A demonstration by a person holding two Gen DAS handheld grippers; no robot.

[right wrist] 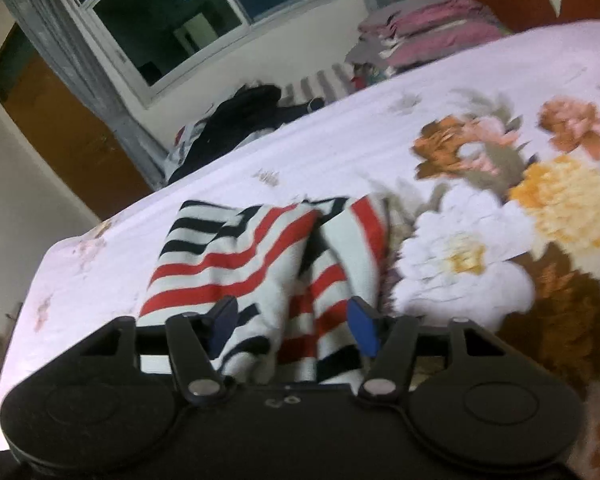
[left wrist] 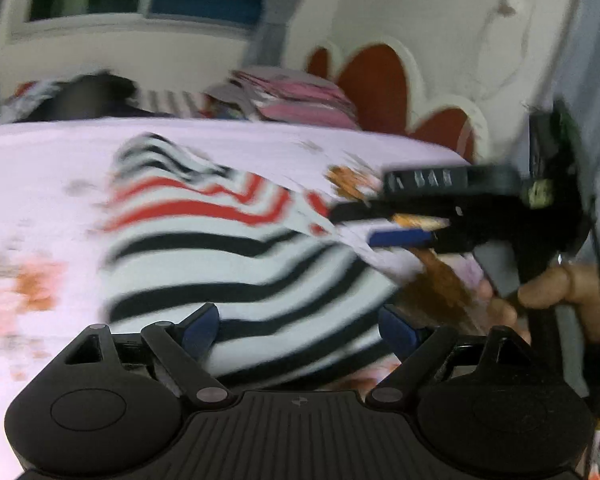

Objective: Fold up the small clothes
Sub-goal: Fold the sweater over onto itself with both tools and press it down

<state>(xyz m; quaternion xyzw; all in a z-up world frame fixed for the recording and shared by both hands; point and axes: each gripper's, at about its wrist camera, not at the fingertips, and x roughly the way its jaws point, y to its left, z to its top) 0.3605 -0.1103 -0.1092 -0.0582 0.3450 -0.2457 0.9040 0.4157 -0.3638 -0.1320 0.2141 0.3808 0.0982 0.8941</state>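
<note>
A small white garment (left wrist: 228, 256) with black and red stripes lies on a lilac flowered bed sheet (left wrist: 40, 184). My left gripper (left wrist: 300, 328) hovers over its near edge, open wide, its blue pads well apart and clear of the cloth. Further right, my right gripper (left wrist: 352, 226) is held by a hand (left wrist: 560, 284) and points left at the garment's right side. In the right wrist view the garment (right wrist: 236, 264) shows two parts folded towards the middle. My right gripper (right wrist: 292, 324) stands open above its near end, and the cloth runs wider than the gap between the pads.
A stack of pink folded cloth (right wrist: 432, 28) and a dark heap of clothes (right wrist: 240, 120) lie at the far side of the bed. A red and white headboard (left wrist: 376, 84) stands behind. The bed's edge (right wrist: 60, 248) drops away on the left; bare sheet (right wrist: 340, 152) spreads to the right.
</note>
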